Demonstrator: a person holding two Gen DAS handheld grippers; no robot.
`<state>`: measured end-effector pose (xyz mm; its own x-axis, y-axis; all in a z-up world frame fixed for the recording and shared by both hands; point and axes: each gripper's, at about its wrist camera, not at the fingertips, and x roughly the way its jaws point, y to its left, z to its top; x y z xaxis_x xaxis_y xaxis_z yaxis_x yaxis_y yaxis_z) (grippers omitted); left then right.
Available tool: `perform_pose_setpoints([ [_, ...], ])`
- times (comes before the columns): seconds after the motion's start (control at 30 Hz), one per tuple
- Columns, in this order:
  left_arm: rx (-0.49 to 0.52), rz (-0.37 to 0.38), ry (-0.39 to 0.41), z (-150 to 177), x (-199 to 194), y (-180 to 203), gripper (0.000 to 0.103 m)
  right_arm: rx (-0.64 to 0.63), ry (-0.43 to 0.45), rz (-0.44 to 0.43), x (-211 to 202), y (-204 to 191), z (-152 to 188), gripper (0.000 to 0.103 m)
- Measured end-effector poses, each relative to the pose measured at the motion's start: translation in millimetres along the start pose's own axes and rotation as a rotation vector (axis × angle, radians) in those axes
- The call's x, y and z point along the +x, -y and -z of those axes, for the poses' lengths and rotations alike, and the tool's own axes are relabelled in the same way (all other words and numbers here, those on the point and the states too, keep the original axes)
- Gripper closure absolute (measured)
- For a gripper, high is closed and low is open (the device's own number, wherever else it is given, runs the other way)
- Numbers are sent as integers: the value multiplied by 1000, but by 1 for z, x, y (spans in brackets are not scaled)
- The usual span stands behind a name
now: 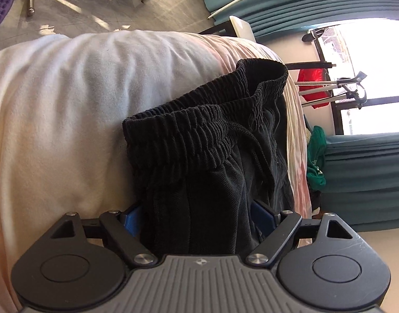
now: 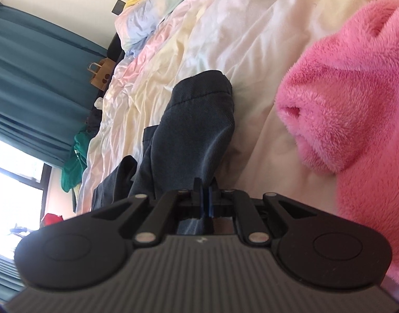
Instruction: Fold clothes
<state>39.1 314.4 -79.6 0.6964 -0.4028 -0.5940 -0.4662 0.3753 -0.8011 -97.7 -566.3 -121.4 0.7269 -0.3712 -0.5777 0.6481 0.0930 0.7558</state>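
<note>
Black trousers [image 1: 204, 140] with an elastic drawstring waistband lie on the white bed cover [image 1: 69, 104]. In the left wrist view, a bunched fold of them fills the whole gap of my left gripper [image 1: 197, 216], touching both blue pads [image 1: 133, 219]. In the right wrist view, a dark trouser leg [image 2: 197, 130] runs from the hem back to my right gripper [image 2: 204, 198]. Its fingers are pinched together on that cloth. Neither view shows how the two parts of the trousers join.
A fluffy pink garment [image 2: 356, 91] lies on the pastel bed cover [image 2: 225, 39] just right of my right gripper. A green garment [image 2: 74, 156] hangs off the bed's edge by the teal curtains [image 1: 330, 0] and window. A paper bag [image 2: 100, 74] stands beside the bed.
</note>
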Motion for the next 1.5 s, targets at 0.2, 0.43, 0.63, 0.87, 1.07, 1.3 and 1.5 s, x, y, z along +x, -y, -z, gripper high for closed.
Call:
perform_pose_setpoints([
  [0.2,-98,155,-10,-2,9,-7,25,24,22,-91,-6,-4,0,96],
  [0.43,-7,114,-13,1,33,14,21,-29,30,-127,-11,-20,3,96],
  [0.63,51,98,36,-4,31,27,62,-22,-22,-52,-5,-16,7,95],
  [0.87,15,79,119,-9,-20,32,83,-35,-28,-39,-9,-20,12,95],
  [1.07,65,31,143,-4,-67,55,85,65,-63,-29,-15,-14,20,95],
  [1.3,70,-37,136,-6,-81,43,85,11,-62,67,-19,-20,27,94],
  [1.5,53,-109,60,-15,-56,19,77,108,0,90,-35,-7,24,93],
])
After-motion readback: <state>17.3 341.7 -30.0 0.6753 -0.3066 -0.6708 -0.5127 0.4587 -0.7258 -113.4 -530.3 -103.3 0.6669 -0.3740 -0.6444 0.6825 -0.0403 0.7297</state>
